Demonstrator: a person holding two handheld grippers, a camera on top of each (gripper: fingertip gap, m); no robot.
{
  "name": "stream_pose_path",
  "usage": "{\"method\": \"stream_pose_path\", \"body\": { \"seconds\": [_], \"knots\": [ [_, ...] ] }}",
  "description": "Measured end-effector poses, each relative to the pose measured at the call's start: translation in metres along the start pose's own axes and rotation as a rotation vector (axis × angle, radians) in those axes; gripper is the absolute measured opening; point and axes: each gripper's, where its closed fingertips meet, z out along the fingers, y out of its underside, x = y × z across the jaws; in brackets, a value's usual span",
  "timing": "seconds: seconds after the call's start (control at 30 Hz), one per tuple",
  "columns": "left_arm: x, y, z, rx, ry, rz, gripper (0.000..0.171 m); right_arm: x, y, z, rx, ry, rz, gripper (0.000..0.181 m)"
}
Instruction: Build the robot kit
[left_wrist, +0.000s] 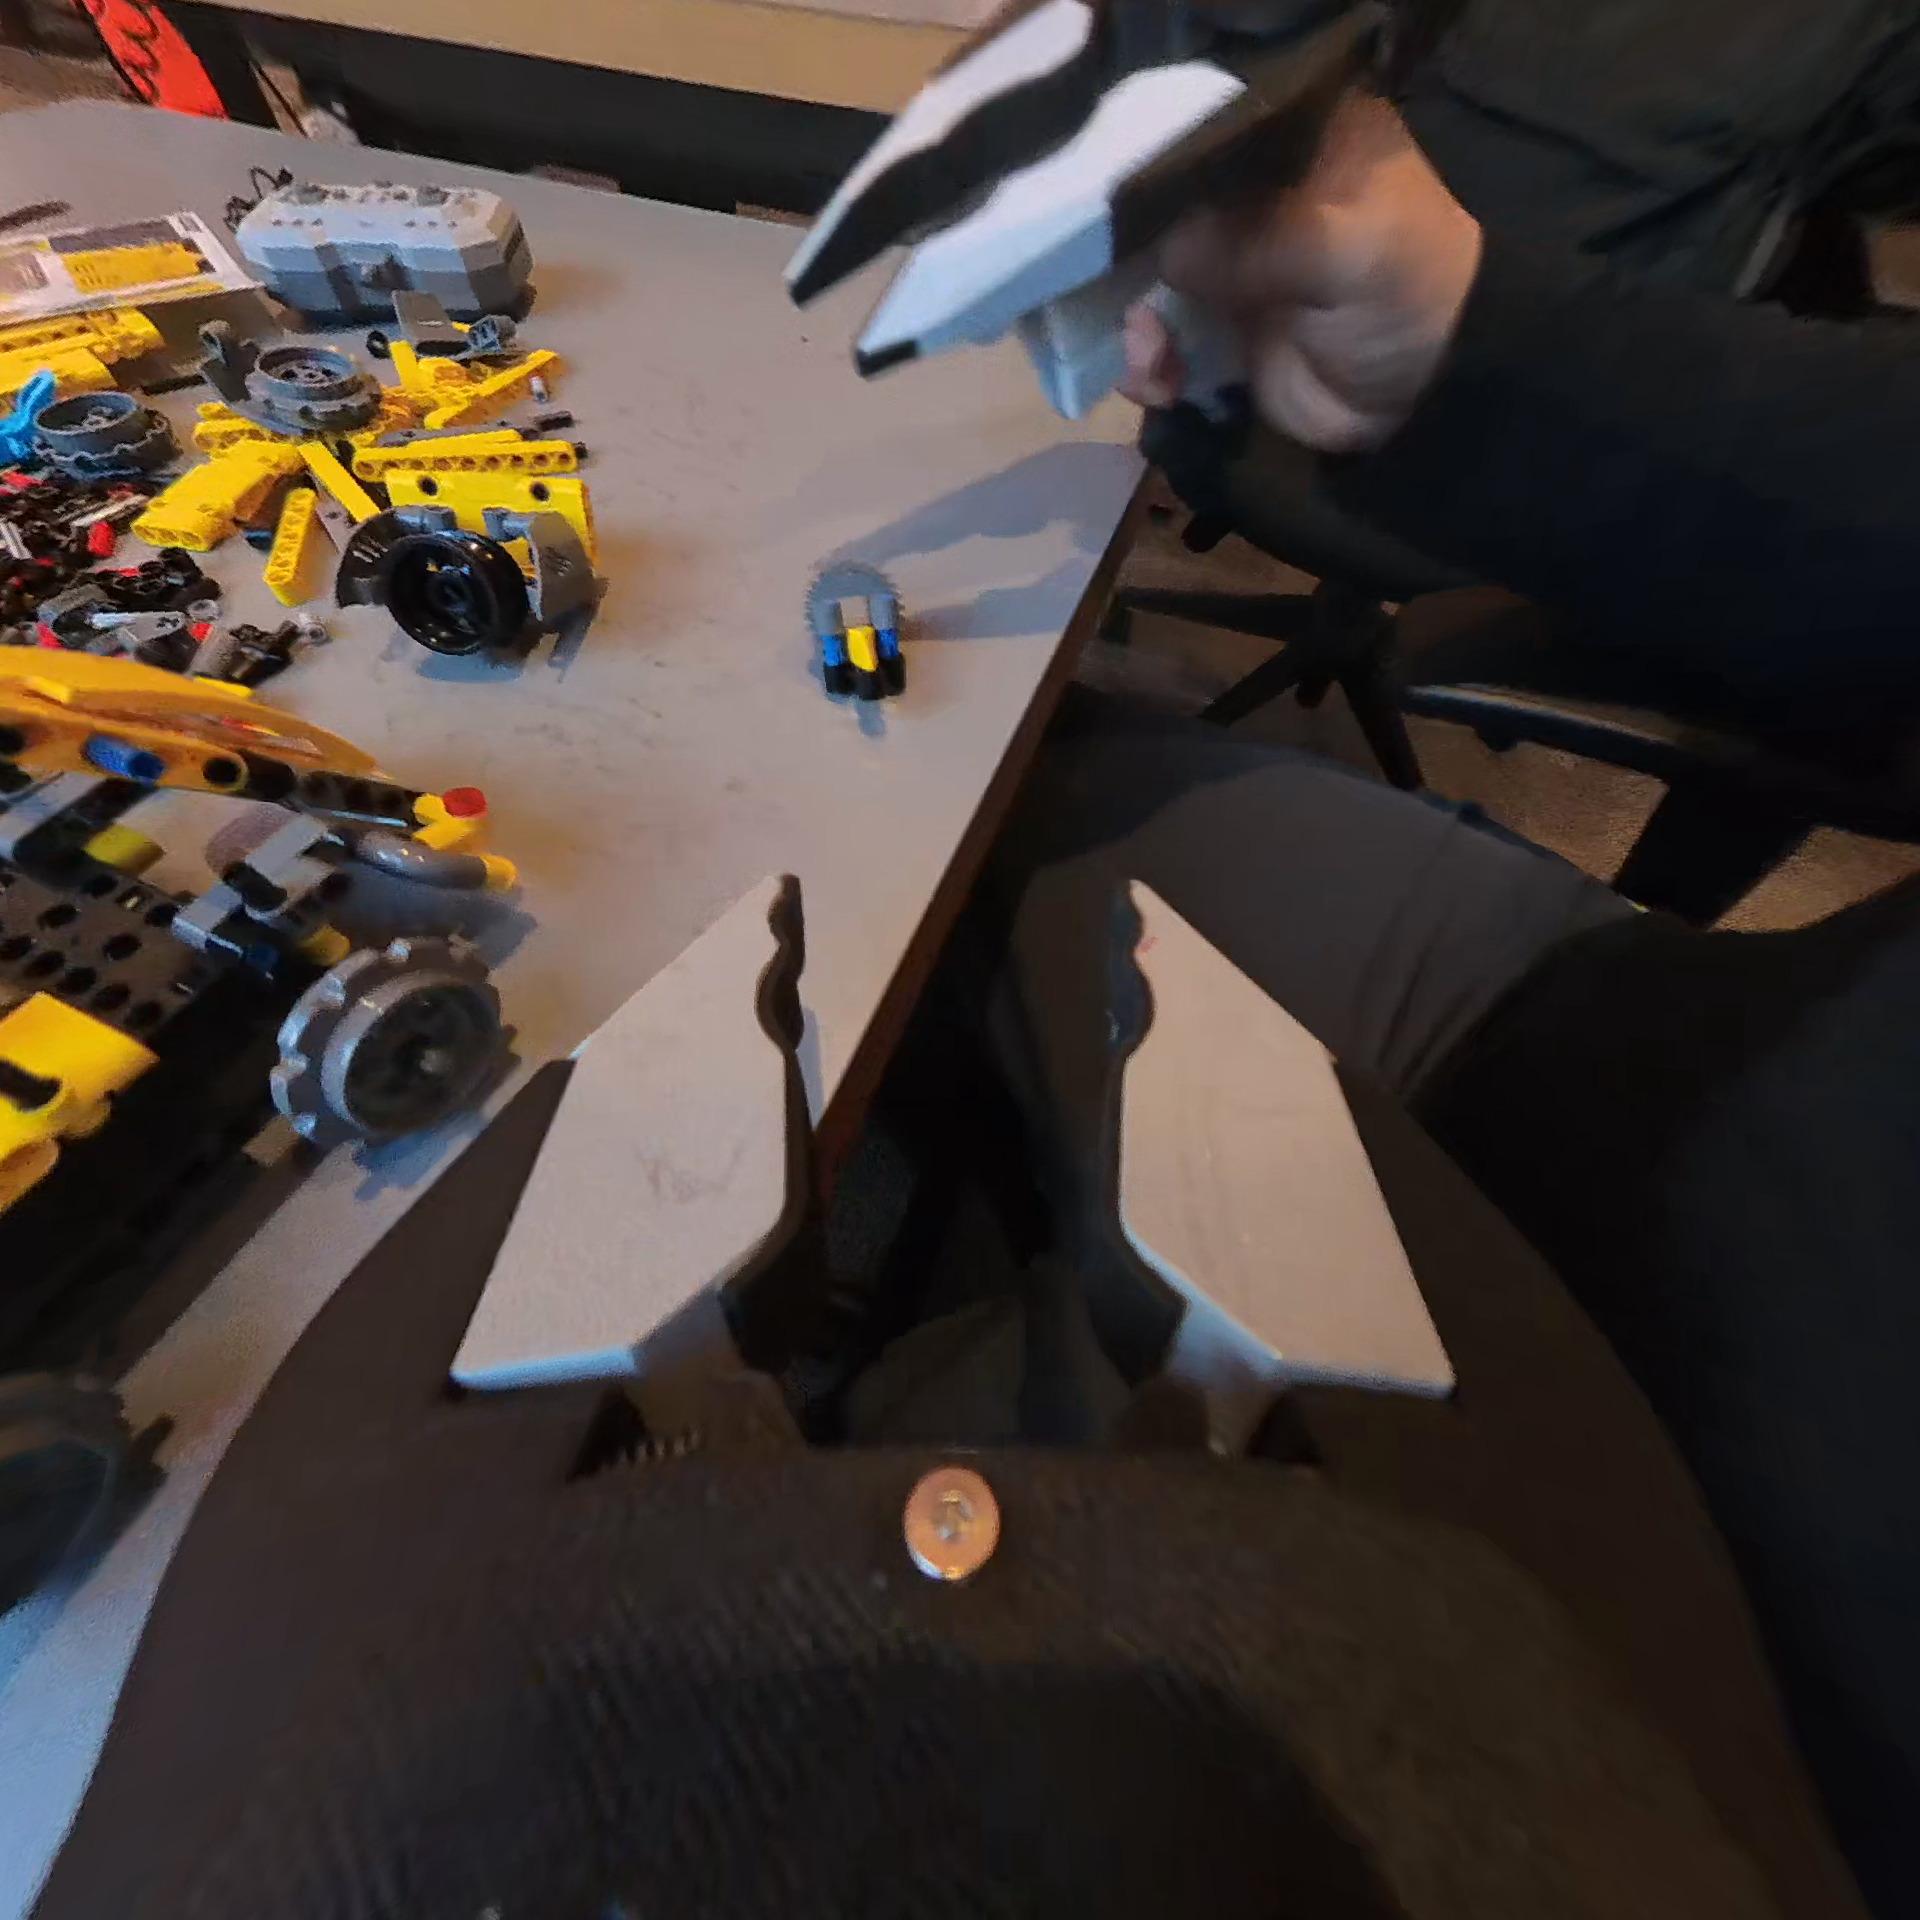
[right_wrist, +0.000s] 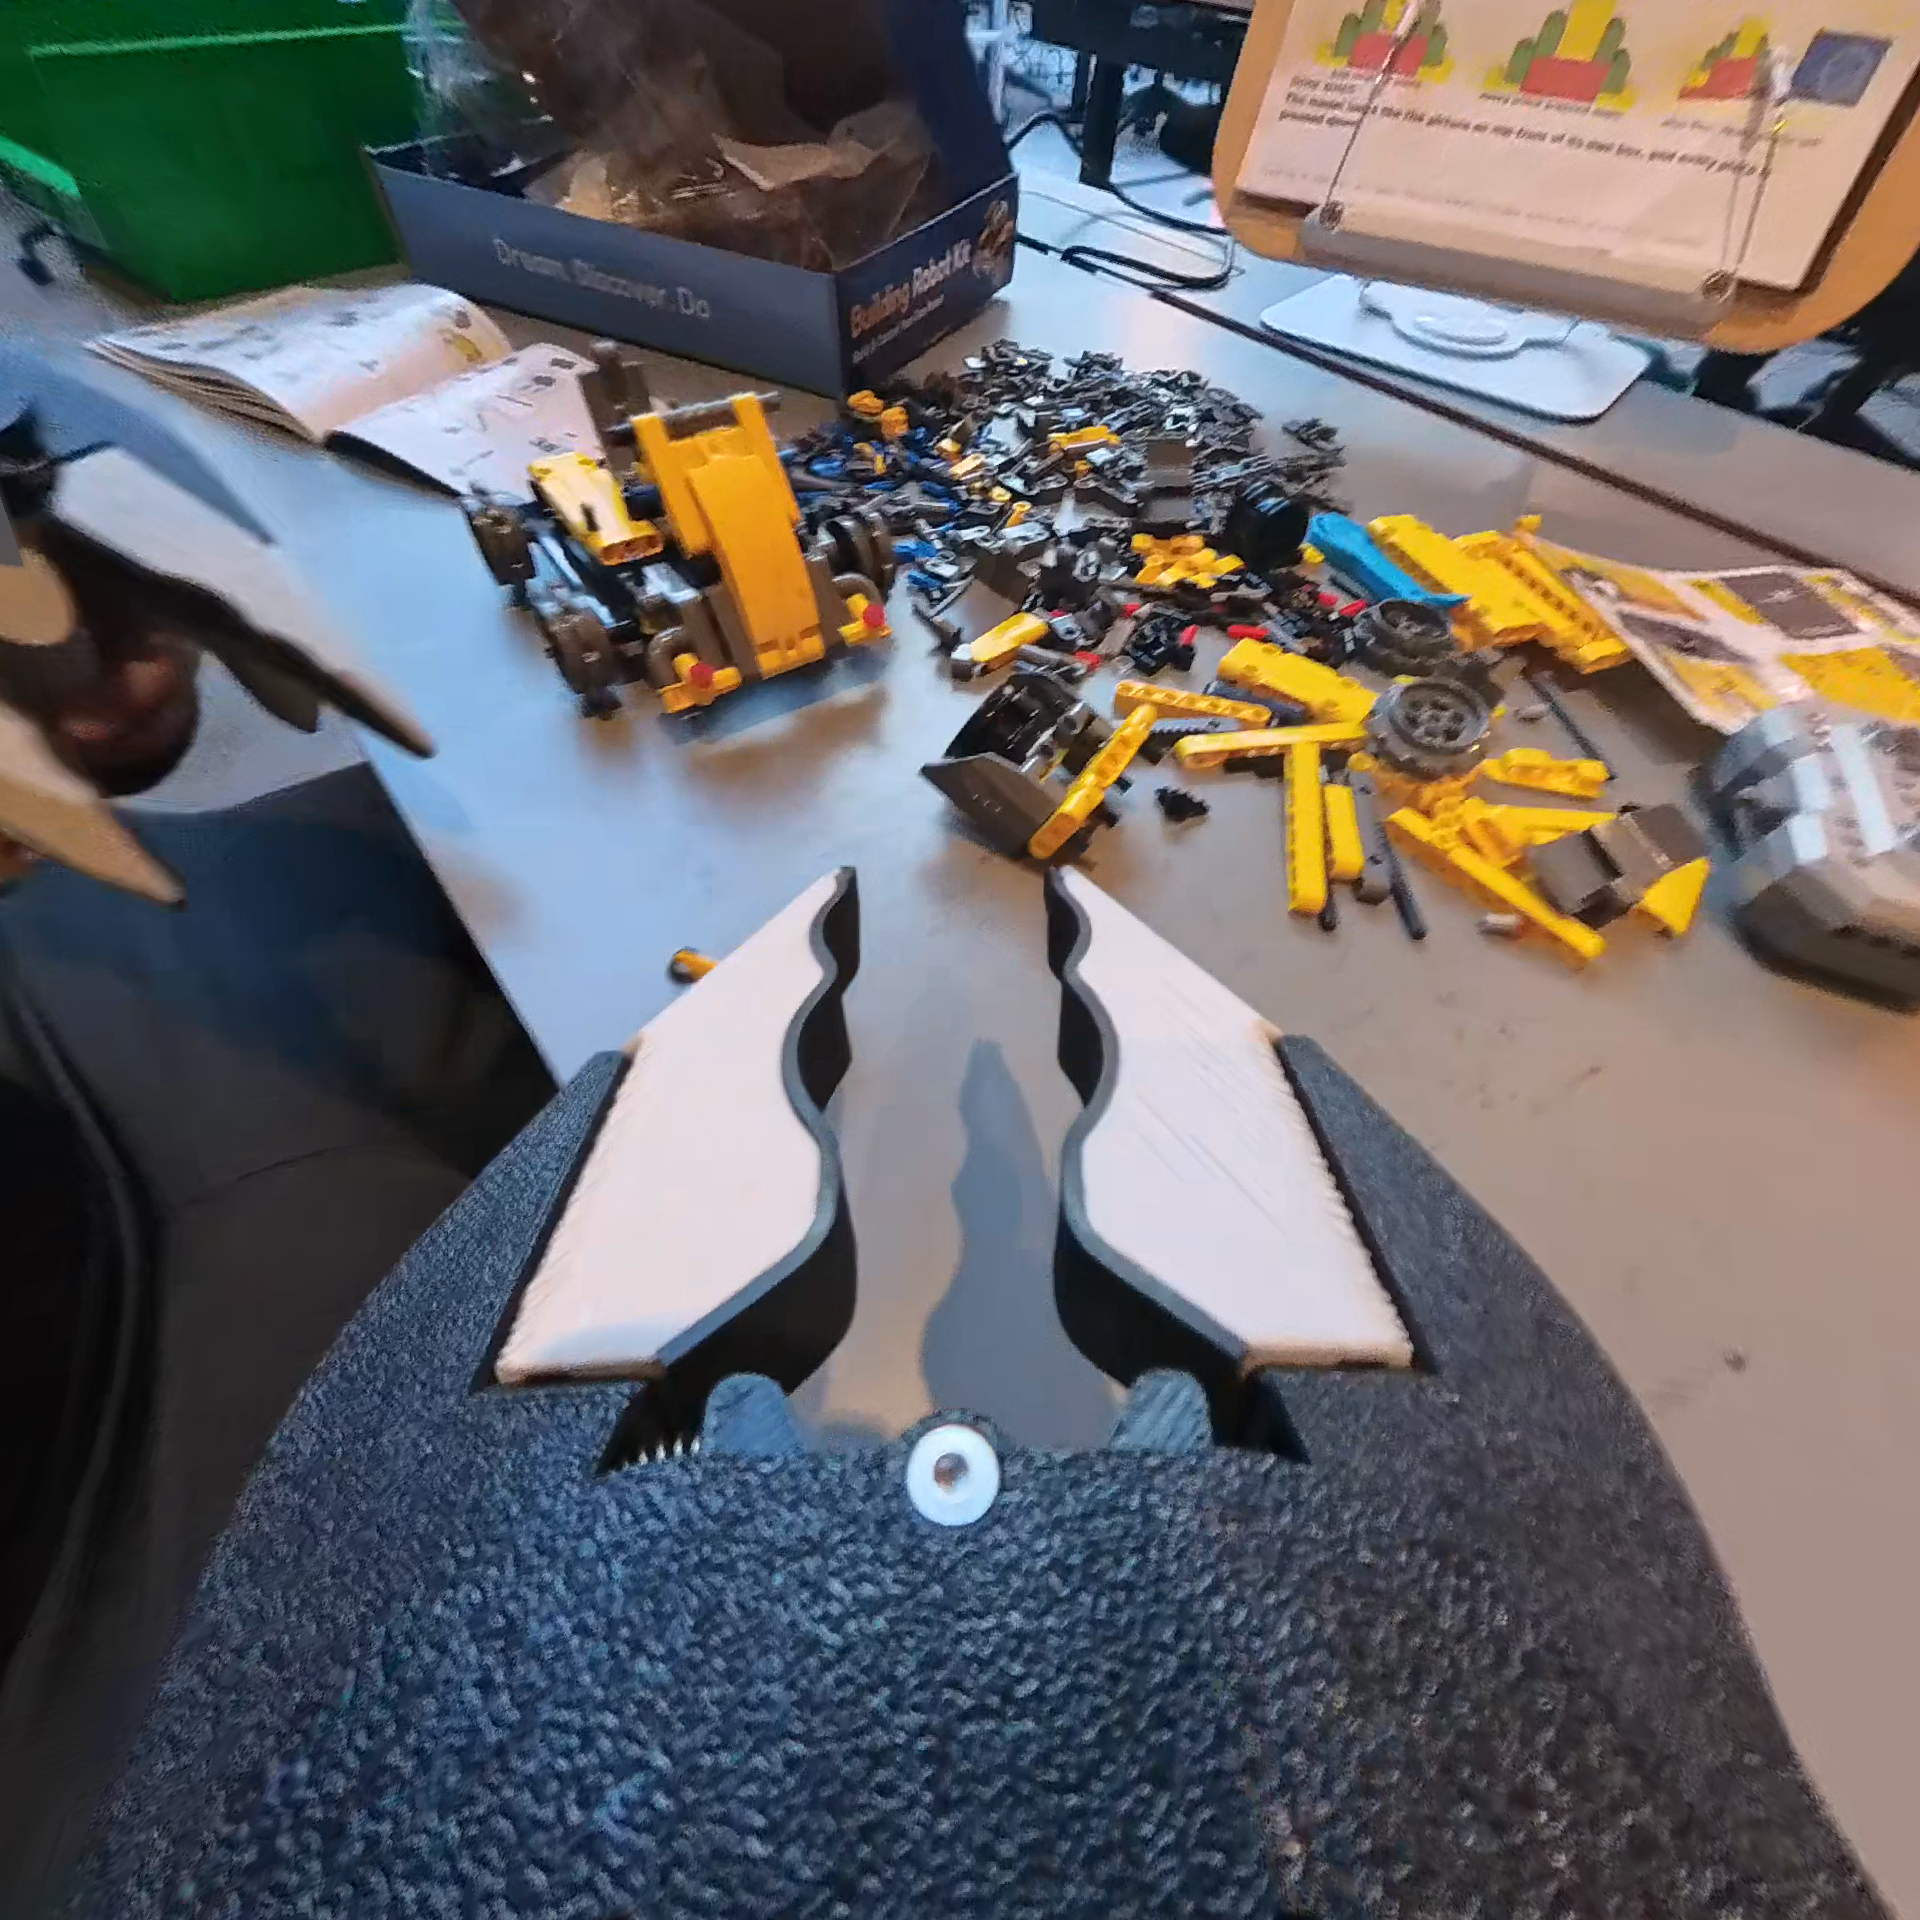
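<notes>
Left tool (left_wrist: 961, 904) held with fingers apart and nothing between them, straddling the near table (left_wrist: 727, 499) edge: left finger over the grey top, right finger out past the edge above a person's dark-trousered leg (left_wrist: 1299, 935). The table edge runs diagonally up and to the right; beyond it lie open floor and a black office chair base (left_wrist: 1340, 665). Right tool (right_wrist: 951, 894) also has its fingers apart and empty, hovering over bare table surface near the front edge; in the left wrist view it shows high up, blurred, gripped by a hand (left_wrist: 1320, 301) above the table corner. Open room: a broad bare strip of table between both tools and the parts. Alone in that strip, a small blue, yellow and black pin assembly (left_wrist: 860, 644) with a grey toothed piece lies near the edge, well apart from the rest. A tiny yellow piece (right_wrist: 688, 964) sits just beside the right tool's left finger. Obstacles farther in: a partly built yellow and black vehicle (right_wrist: 696, 582), a black wheel with grey fender (left_wrist: 457, 592), a scatter of yellow beams (right_wrist: 1351, 790), a dense heap of small dark parts (right_wrist: 1091, 488), and a grey battery box (right_wrist: 1829, 842) at the right. Behind these: an open instruction booklet (right_wrist: 312, 364), a dark blue carton (right_wrist: 707, 281), a green bin (right_wrist: 208, 135), and a stand holding a printed sheet (right_wrist: 1538, 135).
</notes>
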Motion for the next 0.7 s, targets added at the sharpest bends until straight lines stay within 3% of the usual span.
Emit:
{"method": "stream_pose_path", "body": {
  "seconds": [0.17,0.3,0.7],
  "knots": [
    [0.004,0.006,0.001,-0.001,0.046,0.04,0.067,0.029,-0.013,0.027,-0.016,0.057,-0.065,0.039],
    [0.001,0.009,-0.001,-0.007,0.067,0.059,0.066,0.05,-0.019,0.045,0.044,0.105,-0.109,0.038],
    [0.007,0.021,0.001,-0.045,0.122,0.028,0.058,0.066,-0.027,0.043,0.127,0.162,-0.065,0.041]
  ]
}}
